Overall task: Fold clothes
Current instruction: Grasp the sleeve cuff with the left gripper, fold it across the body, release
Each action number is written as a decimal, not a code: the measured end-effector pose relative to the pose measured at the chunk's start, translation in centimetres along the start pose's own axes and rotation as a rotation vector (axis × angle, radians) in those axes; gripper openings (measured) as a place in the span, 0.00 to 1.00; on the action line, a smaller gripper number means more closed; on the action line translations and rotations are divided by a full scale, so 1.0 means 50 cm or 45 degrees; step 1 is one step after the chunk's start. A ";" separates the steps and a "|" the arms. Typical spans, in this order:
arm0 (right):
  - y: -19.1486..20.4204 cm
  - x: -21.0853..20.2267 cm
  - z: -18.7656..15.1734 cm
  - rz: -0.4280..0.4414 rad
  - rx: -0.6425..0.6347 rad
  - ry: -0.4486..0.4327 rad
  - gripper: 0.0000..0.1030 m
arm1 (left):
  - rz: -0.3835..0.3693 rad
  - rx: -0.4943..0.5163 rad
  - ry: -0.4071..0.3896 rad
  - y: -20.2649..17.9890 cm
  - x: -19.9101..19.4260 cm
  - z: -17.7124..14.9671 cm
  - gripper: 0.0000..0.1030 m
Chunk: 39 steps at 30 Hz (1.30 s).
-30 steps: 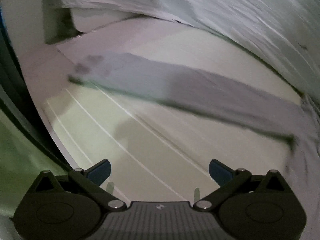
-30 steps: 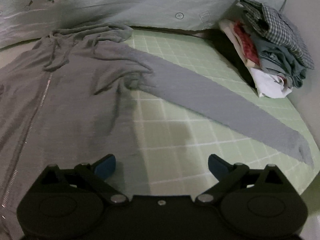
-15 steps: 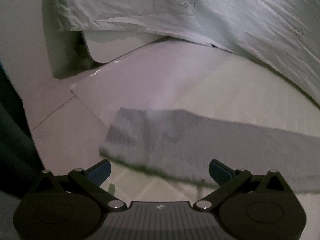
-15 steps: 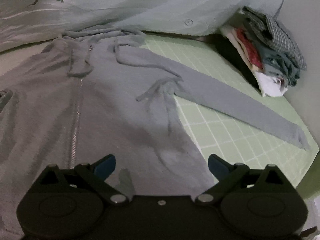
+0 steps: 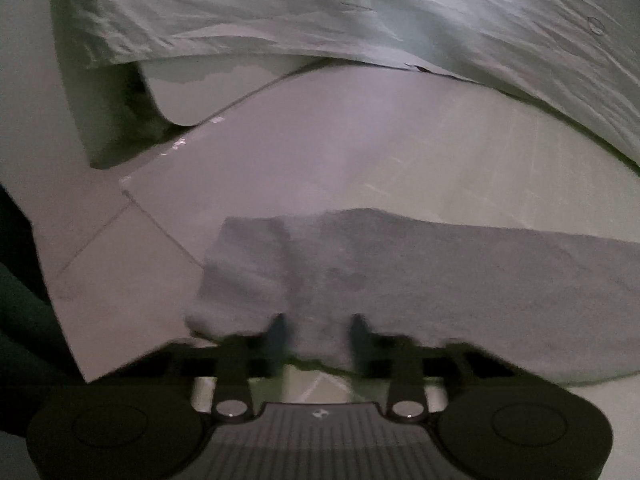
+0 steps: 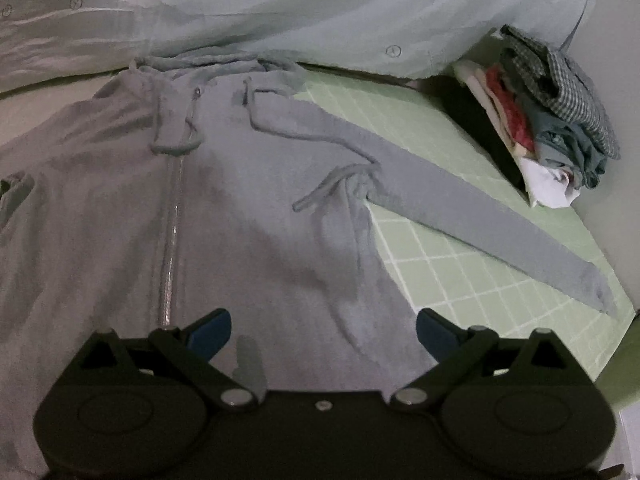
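Hoodie [image 6: 248, 216] sleeve cuff [image 5: 248, 276] sits between left gripper [image 5: 318, 330] fingers.

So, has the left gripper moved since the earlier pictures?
Yes. The left gripper advanced to the sleeve cuff, fingers closing; the mat corner looms larger.

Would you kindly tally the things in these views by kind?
Grey zip hoodie: 1
Stack of folded clothes: 1
Pale printed sheet: 1
Green grid mat: 1
Tool: 2, left, right
Total: 6
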State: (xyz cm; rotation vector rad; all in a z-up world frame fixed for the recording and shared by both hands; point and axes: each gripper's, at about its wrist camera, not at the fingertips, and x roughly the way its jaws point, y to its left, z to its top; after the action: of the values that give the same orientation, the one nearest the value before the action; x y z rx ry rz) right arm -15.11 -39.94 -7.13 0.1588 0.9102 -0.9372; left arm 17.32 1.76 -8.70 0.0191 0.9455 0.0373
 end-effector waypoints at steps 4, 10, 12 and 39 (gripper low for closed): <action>-0.019 0.003 -0.006 0.001 0.017 0.000 0.97 | -0.017 -0.049 -0.021 0.002 -0.014 0.006 0.09; -0.072 0.017 -0.012 -0.006 0.093 0.013 0.97 | -0.077 -0.102 -0.056 -0.012 -0.043 0.014 0.09; -0.087 0.021 -0.016 -0.017 0.120 0.025 0.97 | -0.168 -0.081 -0.076 -0.055 -0.068 0.017 0.09; -0.191 0.032 -0.005 -0.059 0.145 -0.076 0.97 | -0.729 0.451 0.044 -0.528 -0.247 -0.129 0.73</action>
State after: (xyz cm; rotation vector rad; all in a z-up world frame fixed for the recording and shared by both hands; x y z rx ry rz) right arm -21.99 -46.62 -6.04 0.2067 0.8089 -1.0320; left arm 5.47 -25.13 -3.33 0.0744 0.9540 -0.6608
